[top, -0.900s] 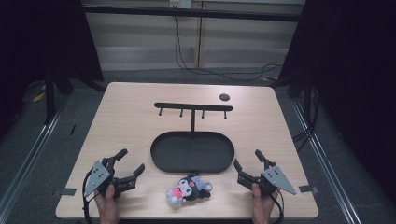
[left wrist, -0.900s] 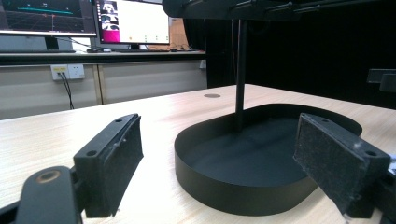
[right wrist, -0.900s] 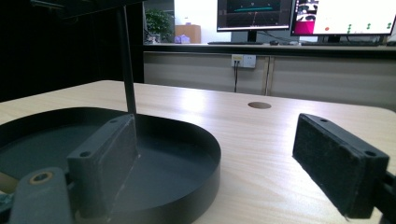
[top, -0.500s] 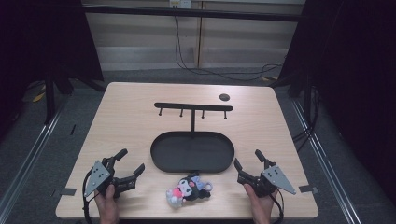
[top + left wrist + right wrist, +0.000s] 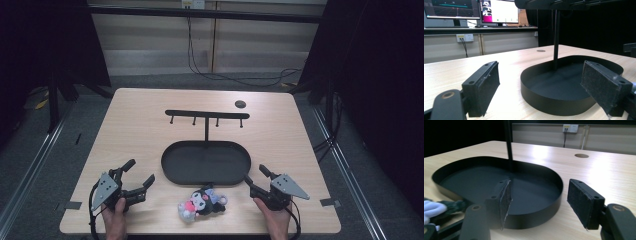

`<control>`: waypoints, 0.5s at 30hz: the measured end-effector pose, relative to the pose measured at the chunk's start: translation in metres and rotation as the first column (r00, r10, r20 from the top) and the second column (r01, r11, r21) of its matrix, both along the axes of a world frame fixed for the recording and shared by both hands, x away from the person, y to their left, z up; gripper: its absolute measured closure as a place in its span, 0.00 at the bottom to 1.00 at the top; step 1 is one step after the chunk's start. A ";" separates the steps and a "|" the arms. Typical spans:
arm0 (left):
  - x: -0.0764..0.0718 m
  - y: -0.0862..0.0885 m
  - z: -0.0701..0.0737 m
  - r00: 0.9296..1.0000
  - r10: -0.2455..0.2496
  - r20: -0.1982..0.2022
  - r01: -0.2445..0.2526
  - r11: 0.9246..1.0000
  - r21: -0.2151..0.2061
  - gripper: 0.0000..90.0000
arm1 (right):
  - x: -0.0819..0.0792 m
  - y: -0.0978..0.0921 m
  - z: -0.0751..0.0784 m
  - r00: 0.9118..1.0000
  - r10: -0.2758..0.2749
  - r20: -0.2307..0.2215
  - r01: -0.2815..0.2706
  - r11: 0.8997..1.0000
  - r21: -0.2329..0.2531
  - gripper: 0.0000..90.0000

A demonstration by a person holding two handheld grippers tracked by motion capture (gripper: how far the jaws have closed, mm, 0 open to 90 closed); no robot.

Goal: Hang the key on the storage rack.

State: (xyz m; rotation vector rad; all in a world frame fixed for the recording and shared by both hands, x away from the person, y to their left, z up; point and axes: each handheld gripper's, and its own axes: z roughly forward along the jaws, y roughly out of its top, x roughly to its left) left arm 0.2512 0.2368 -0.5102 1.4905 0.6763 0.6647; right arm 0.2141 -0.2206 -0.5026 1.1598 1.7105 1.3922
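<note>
A small plush toy (image 5: 200,201) lies on the worktop (image 5: 140,125), just in front of the black oval tray (image 5: 172,172) with its hook stand (image 5: 207,116). It is between the two grippers. The left gripper (image 5: 136,177) and the right gripper (image 5: 256,177) both stand wide open and hold nothing. The step in hand seems to be the reach for the toy. To do it well, I think one gripper should turn inward, come down low and close on the toy's soft body, not on a loose part.
</note>
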 end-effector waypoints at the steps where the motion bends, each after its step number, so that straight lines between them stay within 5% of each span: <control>1: 0.000 0.000 0.000 1.000 0.001 -0.001 -0.001 1.000 -0.002 0.16 | 0.000 0.002 0.004 0.999 0.031 -0.042 -0.031 1.000 -0.004 0.41; 4: 0.000 -0.001 0.000 1.000 0.002 -0.002 -0.002 1.000 -0.012 0.16 | 0.002 0.005 0.008 0.995 0.060 -0.081 -0.061 0.998 -0.016 0.40; 6: 0.000 0.000 0.000 1.000 0.001 -0.002 -0.001 1.000 -0.011 0.16 | 0.007 0.008 0.010 0.987 0.086 -0.137 -0.091 0.995 -0.029 0.38; 12: 0.000 0.000 0.000 1.000 -0.003 -0.001 0.003 1.000 -0.010 0.17 | 0.015 0.018 0.018 0.958 0.193 -0.210 -0.208 0.977 -0.049 0.42; 14: 0.000 0.000 0.000 1.000 -0.006 -0.001 0.006 1.000 -0.010 0.17 | 0.016 0.021 0.022 0.955 0.198 -0.222 -0.217 0.974 -0.064 0.46; 15: 0.000 0.000 0.000 1.000 -0.008 0.000 0.008 1.000 -0.004 0.17 | 0.017 0.023 0.026 0.945 0.223 -0.240 -0.247 0.966 -0.074 0.54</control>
